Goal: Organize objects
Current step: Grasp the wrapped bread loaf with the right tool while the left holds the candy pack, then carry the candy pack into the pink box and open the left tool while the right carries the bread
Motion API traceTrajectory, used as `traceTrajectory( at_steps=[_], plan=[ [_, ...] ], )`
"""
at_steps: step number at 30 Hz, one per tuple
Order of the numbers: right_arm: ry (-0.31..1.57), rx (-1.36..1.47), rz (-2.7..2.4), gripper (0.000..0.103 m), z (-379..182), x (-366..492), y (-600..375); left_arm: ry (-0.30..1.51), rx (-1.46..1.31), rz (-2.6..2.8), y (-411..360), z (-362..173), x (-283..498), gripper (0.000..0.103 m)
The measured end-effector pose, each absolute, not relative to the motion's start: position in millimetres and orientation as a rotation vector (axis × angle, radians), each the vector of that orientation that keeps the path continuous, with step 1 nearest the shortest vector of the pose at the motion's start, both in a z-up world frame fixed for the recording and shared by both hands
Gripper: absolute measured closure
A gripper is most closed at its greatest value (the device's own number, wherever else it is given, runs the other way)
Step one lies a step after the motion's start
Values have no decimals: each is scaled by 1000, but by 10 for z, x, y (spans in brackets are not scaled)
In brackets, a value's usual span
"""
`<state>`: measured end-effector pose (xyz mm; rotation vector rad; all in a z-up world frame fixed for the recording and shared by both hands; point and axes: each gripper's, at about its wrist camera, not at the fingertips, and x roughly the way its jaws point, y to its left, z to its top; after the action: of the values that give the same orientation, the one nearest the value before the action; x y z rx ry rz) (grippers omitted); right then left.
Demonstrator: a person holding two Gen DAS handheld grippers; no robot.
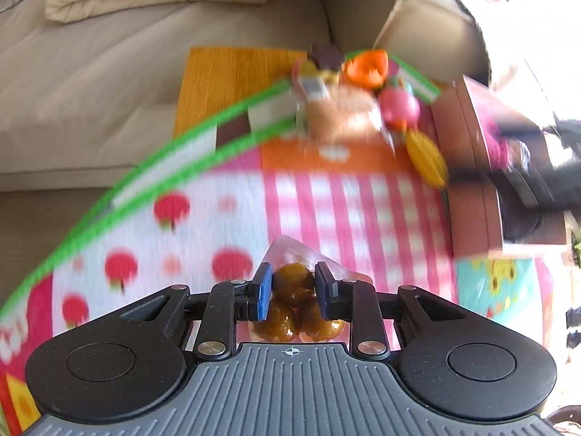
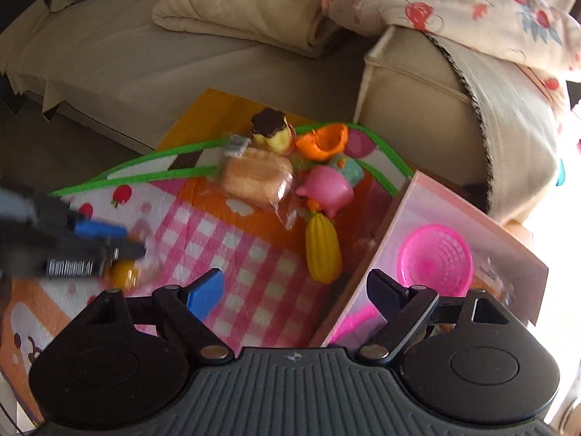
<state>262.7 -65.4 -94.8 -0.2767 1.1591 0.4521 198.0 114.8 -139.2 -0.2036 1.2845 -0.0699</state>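
The left gripper [image 1: 293, 285] is clamped on a clear crinkly packet of brown balls [image 1: 294, 299]: round, glossy, amber-brown, three showing, the lower two partly cut off by the gripper body. The packet hangs over the play mat [image 1: 363, 210], a soft fabric sheet with pink-and-white checks, apple prints and a fuzzy green edge.

The right gripper [image 2: 296, 290] stands wide apart with nothing between its fingers, over the same mat. Beyond it, at the mat's far corner, lies a heap of toys: a wrapped bread roll [image 2: 256, 178] in shiny film, a ribbed yellow corn cob [image 2: 321, 250], a smooth pink pig [image 2: 326, 189], an orange plastic cup [image 2: 323, 141] with a jagged rim, and a pudding [image 2: 272, 130] with a dark scalloped top. Beside the mat's right edge sits a pink box [image 2: 406, 196] holding a pink lattice basket [image 2: 435, 258], its lower part hidden behind the gripper. A beige sofa [image 2: 145, 54] rises behind the mat. The left-wrist view is blurred, so the heap is hard to read there.
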Motion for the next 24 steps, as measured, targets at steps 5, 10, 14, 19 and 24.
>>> traceTrajectory(
  at_steps=[5,10,14,19,24],
  plan=[
    [1077,-371,527,15,-1341,3048,-89,1297,-324,-34,1120,-1525,1631,74],
    [1082,-379,510,13,-1765,3349,278,1247,-309,-24,1088,-1570,1474,74],
    [1045,-403,479,27,-1788,3182,284,1219,-307,38,1187,-1508,1378,74],
    [1119,-491,620,30,-1690,2406,-9,1243,-295,111,1345,-1446,1309,74],
    [1115,-625,752,30,-1580,1436,-484,1263,-313,74,1249,-1395,1345,74]
  ],
)
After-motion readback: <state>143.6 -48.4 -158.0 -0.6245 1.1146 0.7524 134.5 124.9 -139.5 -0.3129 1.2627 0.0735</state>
